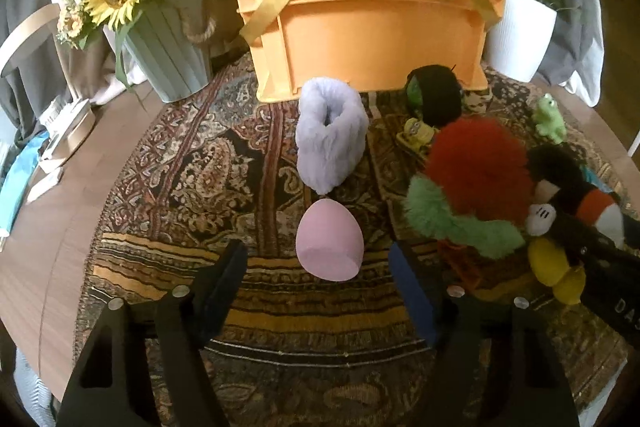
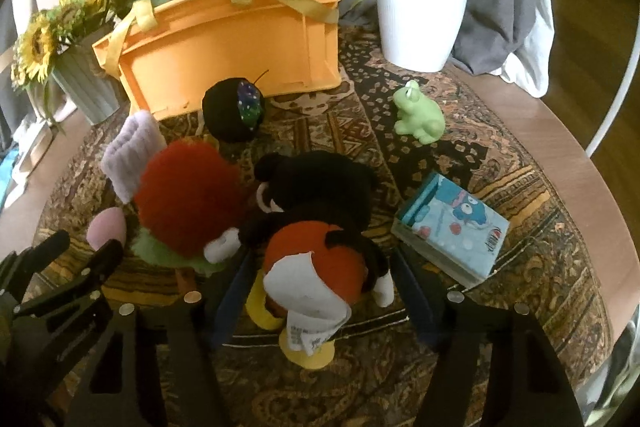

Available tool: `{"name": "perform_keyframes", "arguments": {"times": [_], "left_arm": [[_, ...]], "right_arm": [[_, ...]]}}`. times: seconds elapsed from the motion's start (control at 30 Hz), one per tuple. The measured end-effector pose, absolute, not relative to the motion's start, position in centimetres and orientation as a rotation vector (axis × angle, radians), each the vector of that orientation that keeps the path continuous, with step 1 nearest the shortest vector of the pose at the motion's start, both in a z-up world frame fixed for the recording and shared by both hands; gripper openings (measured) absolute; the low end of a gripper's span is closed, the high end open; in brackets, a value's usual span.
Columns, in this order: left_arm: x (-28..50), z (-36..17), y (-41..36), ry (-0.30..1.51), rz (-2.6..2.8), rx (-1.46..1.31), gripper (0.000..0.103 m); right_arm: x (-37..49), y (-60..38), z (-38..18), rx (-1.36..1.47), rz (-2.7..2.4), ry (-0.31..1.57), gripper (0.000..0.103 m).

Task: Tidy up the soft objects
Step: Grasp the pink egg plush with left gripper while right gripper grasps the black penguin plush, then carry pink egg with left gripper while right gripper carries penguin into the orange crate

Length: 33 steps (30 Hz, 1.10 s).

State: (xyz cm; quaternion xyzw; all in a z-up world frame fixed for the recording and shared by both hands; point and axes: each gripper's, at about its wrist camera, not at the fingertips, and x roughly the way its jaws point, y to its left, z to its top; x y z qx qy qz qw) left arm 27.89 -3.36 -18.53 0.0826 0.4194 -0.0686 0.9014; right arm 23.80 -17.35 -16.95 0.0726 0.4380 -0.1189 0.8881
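A: Starting at our left, the sunflower pot (image 1: pixel 176 59) stands at the back of the patterned cloth (image 1: pixel 224 163), and just beside it the orange bin (image 1: pixel 372 31) with yellow straps. From here we can't see inside the bin, so we can't say anything has gone in yet.

B: Agreed. In front of the bin lies the lilac fluffy slipper (image 1: pixel 330 135), and nearer to us the pink egg-shaped sponge (image 1: pixel 330 247). Our left gripper (image 1: pixel 320 267) has its jaws spread on either side of that sponge, not touching it.

A: Moving right, the red fluffy toy (image 2: pixel 188 199) sits against the mouse plush (image 2: pixel 320 227), with the black ball (image 2: pixel 232 115) behind them. Our right gripper (image 2: pixel 320 283) straddles the mouse plush's red shorts; the jaws sit close to its sides, but we don't see them pressing.

B: Further right, the green frog (image 2: pixel 420 115) stands alone, and the blue tissue pack (image 2: pixel 452 239) lies just beside the right jaw. The white plant pot (image 2: pixel 420 19) is at the back.

A: So we judge the sorting barely begun: every soft thing we can see is on the cloth, outside the bin, and two pickups look about to happen.
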Motion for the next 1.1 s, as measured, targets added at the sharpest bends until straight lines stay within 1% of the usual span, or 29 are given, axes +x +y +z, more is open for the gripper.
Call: {"name": "perform_keyframes", "arguments": {"times": [0.07, 0.17, 0.23, 0.33, 0.4, 0.57, 0.7, 1.1], "left_arm": [[28.1, -18.9, -3.4, 0.869, -0.131, 0.173, 0.071], [28.3, -19.2, -3.5, 0.873, -0.126, 0.174, 0.062], [28.4, -19.4, -3.7, 0.875, -0.13, 0.178, 0.059], [28.6, -19.8, -3.9, 0.881, -0.134, 0.187, 0.048], [28.7, -19.9, -3.8, 0.886, -0.142, 0.184, 0.037], [28.4, -19.8, -3.9, 0.876, -0.154, 0.196, 0.037], [27.7, -18.9, -3.9, 0.86, -0.167, 0.197, 0.036], [25.9, -13.9, -4.1, 0.777, -0.206, 0.152, 0.036]], "right_arm": [[24.0, -17.4, -17.2, 0.15, -0.241, 0.914, 0.064], [24.0, -17.5, -17.1, 0.138, -0.252, 0.91, 0.058], [24.0, -17.6, -17.2, 0.14, -0.253, 0.912, 0.057], [23.9, -17.6, -17.2, 0.134, -0.259, 0.913, 0.053], [23.9, -17.4, -17.1, 0.127, -0.263, 0.915, 0.051], [23.6, -17.5, -16.9, 0.133, -0.269, 0.919, 0.046], [23.2, -17.7, -16.3, 0.146, -0.262, 0.908, 0.043], [21.6, -18.0, -11.8, 0.133, -0.226, 0.804, 0.043]]}}
